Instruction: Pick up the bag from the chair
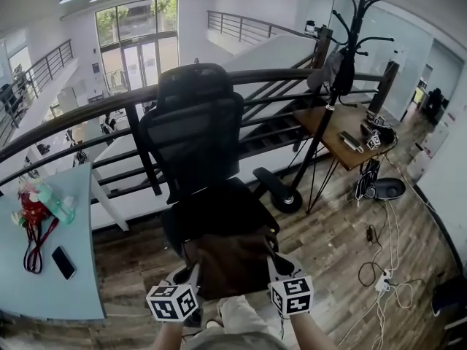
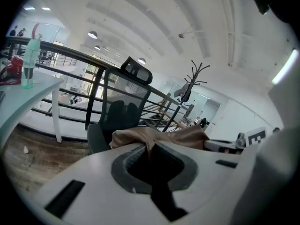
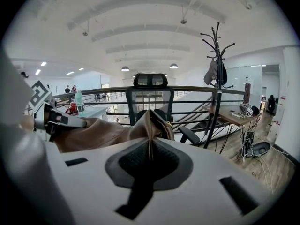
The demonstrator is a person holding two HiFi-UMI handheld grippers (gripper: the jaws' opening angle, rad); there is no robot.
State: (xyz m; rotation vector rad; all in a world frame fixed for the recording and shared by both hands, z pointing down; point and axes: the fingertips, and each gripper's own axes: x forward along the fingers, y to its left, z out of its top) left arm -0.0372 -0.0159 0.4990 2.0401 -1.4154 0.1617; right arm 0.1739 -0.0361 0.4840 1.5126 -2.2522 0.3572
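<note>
A brown leather bag (image 1: 232, 262) hangs in front of the black office chair (image 1: 195, 141), just off the front of its seat (image 1: 219, 208). My left gripper (image 1: 191, 274) is shut on the bag's left edge, and my right gripper (image 1: 273, 267) is shut on its right edge. In the left gripper view the bag (image 2: 161, 137) is pinched between the jaws of the left gripper (image 2: 150, 149), with the chair (image 2: 119, 109) behind. In the right gripper view the bag (image 3: 112, 131) bunches up from the right gripper (image 3: 150, 146), and the left gripper shows at far left.
A light blue table (image 1: 44, 268) at left holds a phone (image 1: 63, 262), a bottle and red items. A black railing (image 1: 109, 108) runs behind the chair. A black coat stand (image 1: 332, 86), a wooden desk (image 1: 350, 133) and floor cables (image 1: 379, 268) are at right.
</note>
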